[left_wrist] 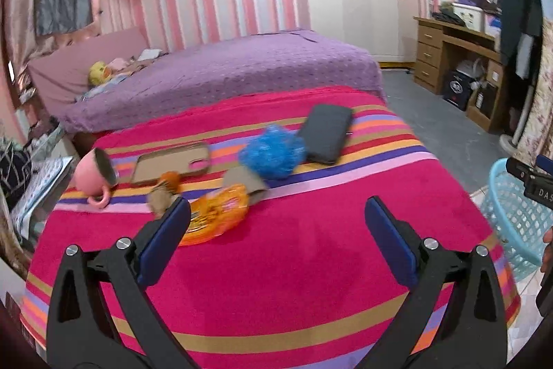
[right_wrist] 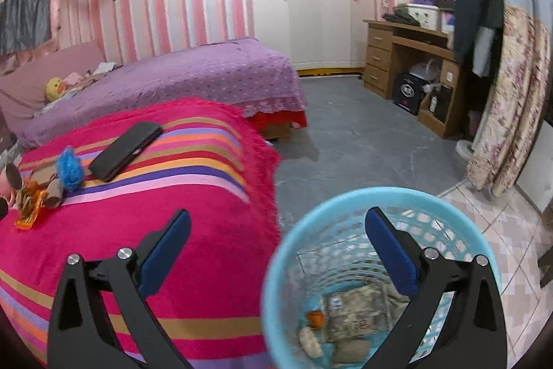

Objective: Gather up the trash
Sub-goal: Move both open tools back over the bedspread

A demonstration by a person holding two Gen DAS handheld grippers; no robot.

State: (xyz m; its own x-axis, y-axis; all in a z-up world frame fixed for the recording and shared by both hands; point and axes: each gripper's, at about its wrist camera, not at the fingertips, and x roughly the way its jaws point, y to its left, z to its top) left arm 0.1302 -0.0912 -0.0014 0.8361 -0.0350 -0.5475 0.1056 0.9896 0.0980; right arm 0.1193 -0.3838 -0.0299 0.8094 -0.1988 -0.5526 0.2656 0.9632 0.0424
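On the striped pink blanket (left_wrist: 276,265) lie an orange snack wrapper (left_wrist: 217,213), a cardboard tube (left_wrist: 247,184), a blue fluffy scrubber (left_wrist: 273,153) and a small crumpled orange-brown scrap (left_wrist: 164,192). My left gripper (left_wrist: 276,213) hovers open just short of the wrapper, its left pad over the wrapper's edge. My right gripper (right_wrist: 276,227) is open and empty above the rim of the light blue basket (right_wrist: 449,213), which holds paper scraps (right_wrist: 356,306) and an orange bit (right_wrist: 316,319). The same scrubber (right_wrist: 69,168) and wrapper (right_wrist: 29,217) show far left in the right wrist view.
A pink mug (left_wrist: 95,173) lies on its side beside a brown phone case (left_wrist: 171,163). A dark wallet (left_wrist: 326,134) rests farther back. Behind is a purple bed (left_wrist: 224,71); a wooden desk (left_wrist: 456,57) stands right across grey floor (right_wrist: 363,140).
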